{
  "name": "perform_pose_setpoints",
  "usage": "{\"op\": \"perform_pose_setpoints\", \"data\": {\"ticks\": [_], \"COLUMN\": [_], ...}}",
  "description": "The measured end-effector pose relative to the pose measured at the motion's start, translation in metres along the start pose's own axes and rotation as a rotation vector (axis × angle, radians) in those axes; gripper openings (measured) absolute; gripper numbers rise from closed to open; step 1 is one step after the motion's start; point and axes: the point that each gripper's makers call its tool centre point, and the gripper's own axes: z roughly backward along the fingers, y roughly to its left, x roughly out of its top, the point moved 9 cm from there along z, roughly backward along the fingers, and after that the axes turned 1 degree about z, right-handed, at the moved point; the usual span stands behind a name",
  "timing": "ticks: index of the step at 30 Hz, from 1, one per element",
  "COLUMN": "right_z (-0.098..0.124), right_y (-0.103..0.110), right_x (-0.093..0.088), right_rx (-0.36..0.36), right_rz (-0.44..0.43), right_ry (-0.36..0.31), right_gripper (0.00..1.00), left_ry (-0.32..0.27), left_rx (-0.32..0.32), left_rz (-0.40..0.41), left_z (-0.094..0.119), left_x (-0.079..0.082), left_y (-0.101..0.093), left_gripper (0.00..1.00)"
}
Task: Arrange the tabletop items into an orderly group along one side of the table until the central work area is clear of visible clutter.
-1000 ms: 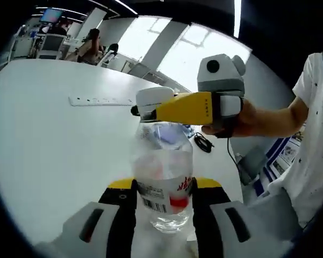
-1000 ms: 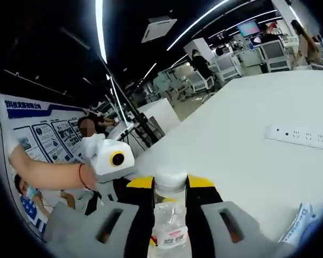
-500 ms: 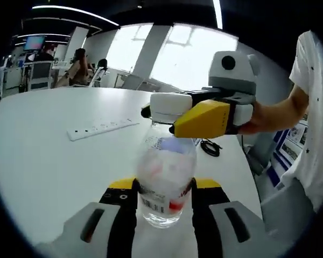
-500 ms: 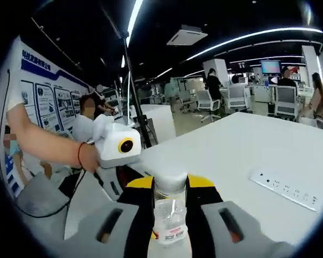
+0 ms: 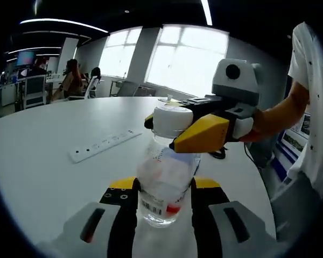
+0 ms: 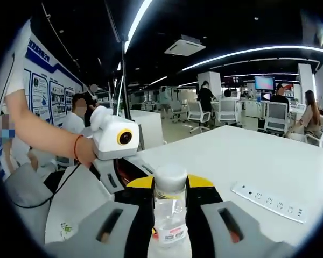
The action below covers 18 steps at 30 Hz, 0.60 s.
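Observation:
A clear plastic water bottle (image 5: 162, 188) with a red and white label stands between the jaws of my left gripper (image 5: 164, 185), which is shut on its body. My right gripper (image 5: 175, 124) comes in from the right, its yellow jaws shut on the bottle's white cap (image 5: 171, 115). In the right gripper view the cap (image 6: 170, 177) and neck of the bottle (image 6: 169, 217) sit between my right gripper's (image 6: 169, 185) jaws. There the left gripper (image 6: 130, 173) reaches in from the left, held by a person's hand.
The white round table (image 5: 37, 177) carries a white power strip (image 5: 105, 144) to the left, also seen as the power strip (image 6: 269, 201) at the right. A black cable (image 5: 220, 153) lies behind the bottle. People sit at office desks beyond the table (image 6: 231, 156).
Both hands have swung round together with the bottle, so the room behind has shifted. The right gripper now sits lower on the cap side. Both holds are unchanged.

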Motion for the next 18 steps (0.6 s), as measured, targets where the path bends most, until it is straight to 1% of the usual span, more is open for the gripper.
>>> {"op": "perform_pose_setpoints", "data": {"ticks": [7,10,18], "right_z": [-0.009,-0.012,-0.015], "right_y": [0.000,0.000,0.002], "right_x": [0.001,0.000,-0.005], "right_rx": [-0.012,-0.015,-0.025], "right_rz": [0.014,0.036,0.054], "right_ry": [-0.022,-0.023,-0.025], "right_gripper": [0.18,0.18,0.19], "left_ry": [0.001,0.007,0.022], "left_rx": [0.011,0.018,0.020], "left_rz": [-0.018,-0.028,-0.041], "left_z": [0.006,0.007,0.007], "left_x": [0.002,0.002,-0.002], "left_y": [0.008,0.010,0.012], "left_gripper": [0.38,0.38,0.38]}}
